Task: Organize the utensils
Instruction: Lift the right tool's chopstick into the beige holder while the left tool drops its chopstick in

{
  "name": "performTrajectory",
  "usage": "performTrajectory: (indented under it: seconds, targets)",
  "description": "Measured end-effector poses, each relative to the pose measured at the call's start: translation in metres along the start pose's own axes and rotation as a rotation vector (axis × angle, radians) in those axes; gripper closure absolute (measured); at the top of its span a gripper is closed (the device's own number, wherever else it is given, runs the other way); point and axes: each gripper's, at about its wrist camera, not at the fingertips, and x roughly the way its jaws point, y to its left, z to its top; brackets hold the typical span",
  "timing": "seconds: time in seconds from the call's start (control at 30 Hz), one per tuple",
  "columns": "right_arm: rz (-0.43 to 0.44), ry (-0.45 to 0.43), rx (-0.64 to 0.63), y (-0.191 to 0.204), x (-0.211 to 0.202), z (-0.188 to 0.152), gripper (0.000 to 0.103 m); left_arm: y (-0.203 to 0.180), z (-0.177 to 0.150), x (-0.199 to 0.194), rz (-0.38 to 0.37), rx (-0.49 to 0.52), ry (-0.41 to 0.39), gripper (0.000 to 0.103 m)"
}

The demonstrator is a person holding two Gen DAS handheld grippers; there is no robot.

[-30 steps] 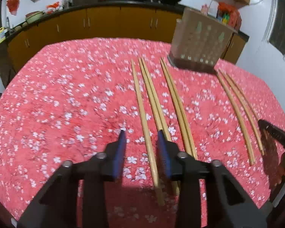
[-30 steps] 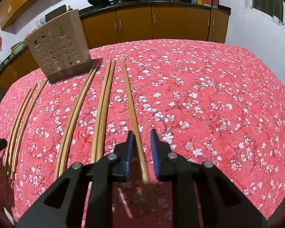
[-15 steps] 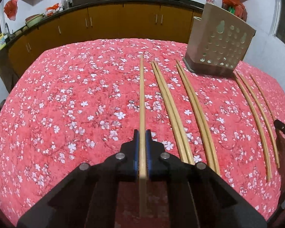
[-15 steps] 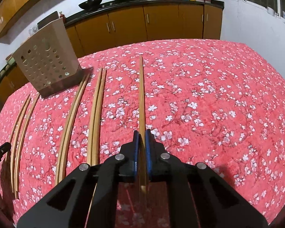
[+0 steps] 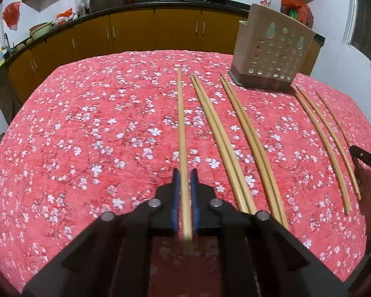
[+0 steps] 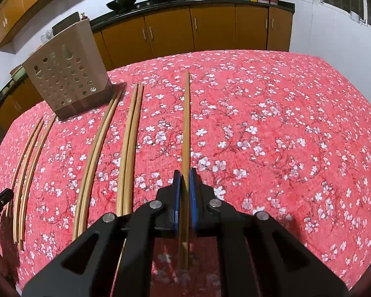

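Note:
My left gripper [image 5: 184, 173] is shut on a long wooden chopstick [image 5: 181, 128] that points away over the red floral table. My right gripper [image 6: 184, 172] is shut on another chopstick [image 6: 186, 123], also pointing forward. Several more chopsticks lie in pairs on the cloth: two pairs [image 5: 237, 143] to the right of the left gripper and thinner ones [image 5: 329, 143] at far right; in the right wrist view they lie to the left [image 6: 128, 148]. A beige perforated utensil holder [image 5: 272, 52] stands at the far side, also seen in the right wrist view [image 6: 66, 71].
The table has a red flowered cloth [image 5: 86, 136]. Kitchen cabinets [image 5: 136, 32] and a counter with woks run behind the table. A dark gripper edge [image 5: 366, 158] shows at the right border of the left view.
Both grippers closed from open onto a chopstick each about half a second ago. Since then both chopsticks have lifted slightly and line up straight ahead.

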Motion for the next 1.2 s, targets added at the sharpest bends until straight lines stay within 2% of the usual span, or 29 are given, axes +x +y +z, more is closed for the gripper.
performTrajectory:
  seconds: [0.1, 0.4, 0.63, 0.9, 1.1, 1.2]
  targets:
    - [0.018, -0.015, 0.003, -0.001, -0.009, 0.002, 0.095, 0.005, 0.003, -0.004, -0.01, -0.017, 0.01, 0.095]
    - [0.037, -0.171, -0.012, -0.001, -0.063, 0.025, 0.095, 0.01, 0.032, -0.054, -0.013, -0.008, -0.122, 0.095]
    - [0.052, -0.319, -0.019, 0.002, -0.104, 0.046, 0.095, 0.012, 0.067, -0.098, -0.024, -0.021, -0.276, 0.095]
    - [0.051, -0.394, -0.032, 0.009, -0.118, 0.062, 0.095, 0.016, 0.1, -0.12, -0.03, -0.048, -0.369, 0.095]
    - [0.074, -0.47, -0.045, 0.02, -0.134, 0.092, 0.096, 0.017, 0.132, -0.135, -0.031, -0.051, -0.429, 0.095]
    - [0.111, -0.548, -0.033, 0.028, -0.153, 0.114, 0.096, 0.013, 0.148, -0.147, -0.046, -0.053, -0.474, 0.095]
